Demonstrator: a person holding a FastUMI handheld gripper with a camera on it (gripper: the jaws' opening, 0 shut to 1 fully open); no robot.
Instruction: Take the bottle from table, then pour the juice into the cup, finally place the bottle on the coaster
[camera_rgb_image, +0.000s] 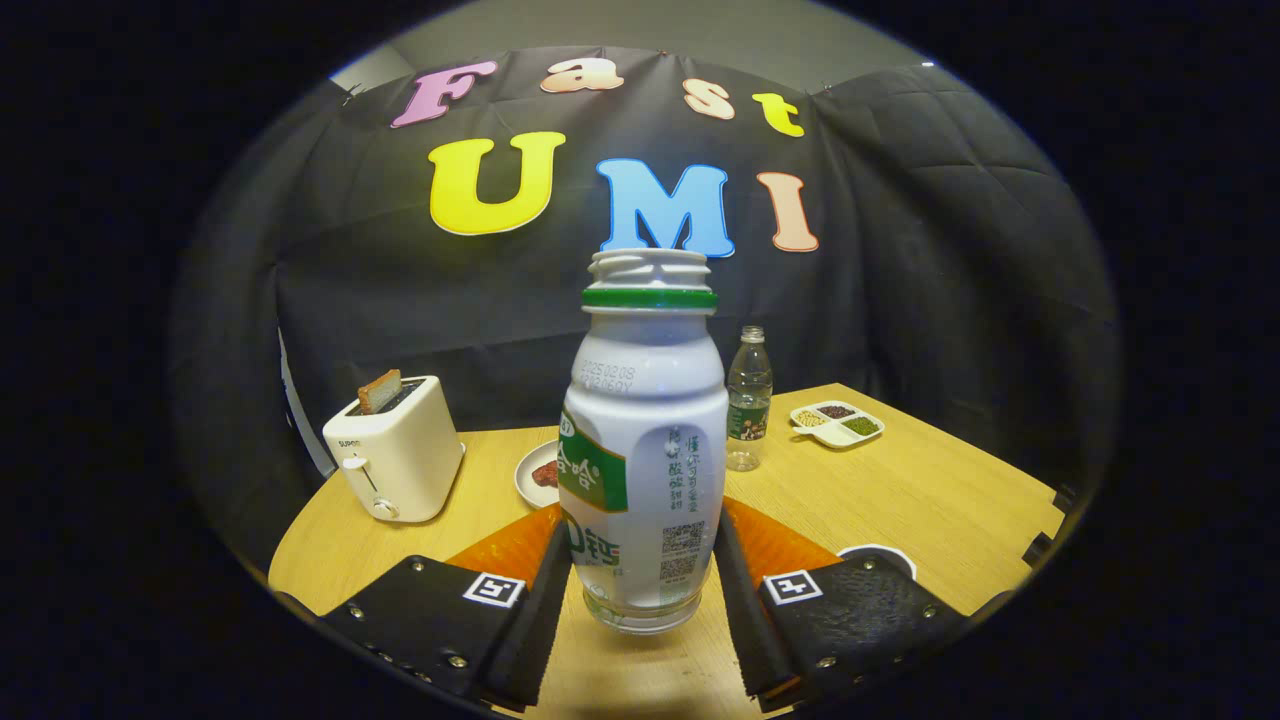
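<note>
A white plastic bottle (645, 450) with a green label, a green neck ring and an uncapped mouth stands upright between my fingers. My gripper (640, 590) is shut on the bottle, both pads pressing on its lower half. Its base hangs a little above the wooden table (930, 490). A white rim with a dark inside, which may be the cup (877, 556), peeks out just beyond the right finger; most of it is hidden.
A white toaster (397, 458) with a slice of bread stands far left. A small white plate (537, 474) with something reddish lies behind the bottle. A clear water bottle (749, 400) and a divided dish (837, 422) of grains sit farther back right.
</note>
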